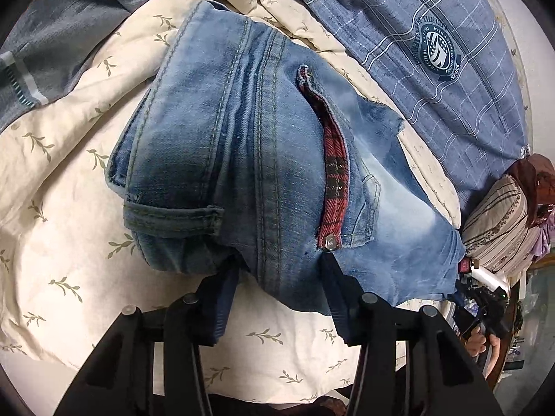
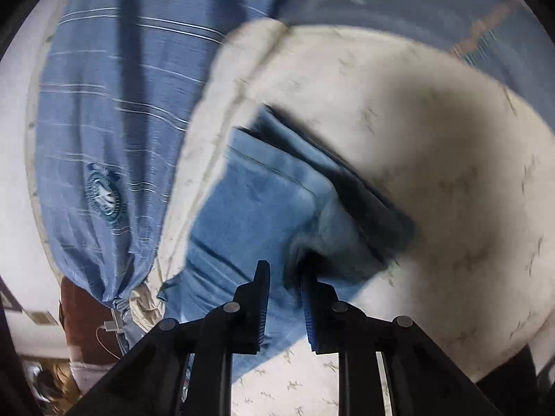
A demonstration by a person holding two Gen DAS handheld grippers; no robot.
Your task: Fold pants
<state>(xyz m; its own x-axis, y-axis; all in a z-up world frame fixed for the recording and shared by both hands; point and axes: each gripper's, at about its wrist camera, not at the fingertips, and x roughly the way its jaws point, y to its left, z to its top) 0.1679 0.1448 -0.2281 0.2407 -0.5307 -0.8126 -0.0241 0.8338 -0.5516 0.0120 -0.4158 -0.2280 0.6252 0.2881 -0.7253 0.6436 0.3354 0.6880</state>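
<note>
Blue jeans with a red plaid pocket lining lie bunched on a cream leaf-print quilt. In the left wrist view my left gripper is open, its fingers on either side of the near waistband edge, the denim draped between them. In the blurred right wrist view my right gripper stands partly open at the near edge of the folded jeans; its right finger touches a raised fold and nothing is clamped. The right gripper also shows at the far right of the left wrist view, held by a hand.
A blue checked pillow with a round emblem lies beyond the jeans and shows in the right wrist view. A grey-blue blanket lies at the upper left. A striped cushion sits at the bed's right edge.
</note>
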